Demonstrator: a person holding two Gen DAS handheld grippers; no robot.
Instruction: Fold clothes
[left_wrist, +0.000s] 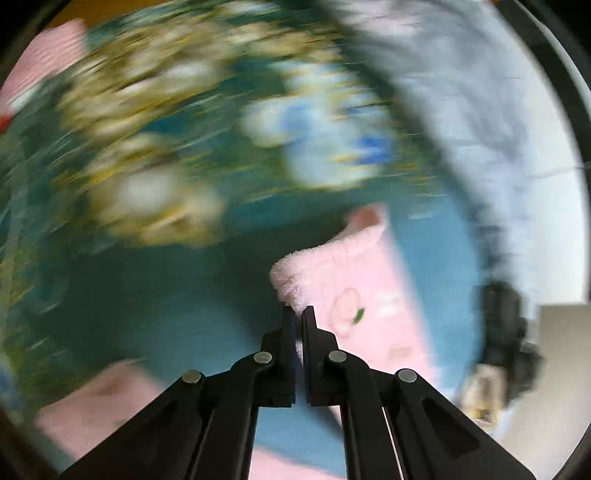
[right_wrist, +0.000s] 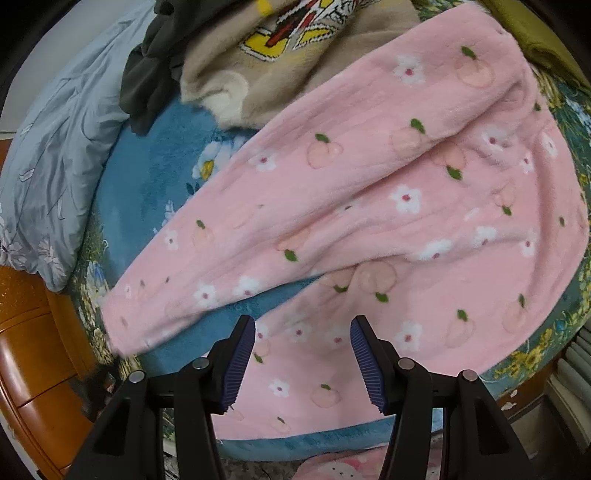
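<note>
A: Pinching a fleece edge, left claw (left_wrist: 298, 314) is pressed together on the pink pyjamas (right_wrist: 369, 192) lying on the bed (right_wrist: 147, 177).
B: Right claw (right_wrist: 303, 354) is spread above them. Soft, light, floppy; grip hems.

Pink fleece garment (right_wrist: 369, 192), printed with peaches, green leaves and white flowers. Teal blanket (right_wrist: 147, 177) with white and yellow blooms; pale blue quilt (right_wrist: 55, 147) with faint leaves. Beige sweater (right_wrist: 258, 74), yellow-and-red motif; black gripper pads (right_wrist: 240, 365) ribbed blue.
</note>
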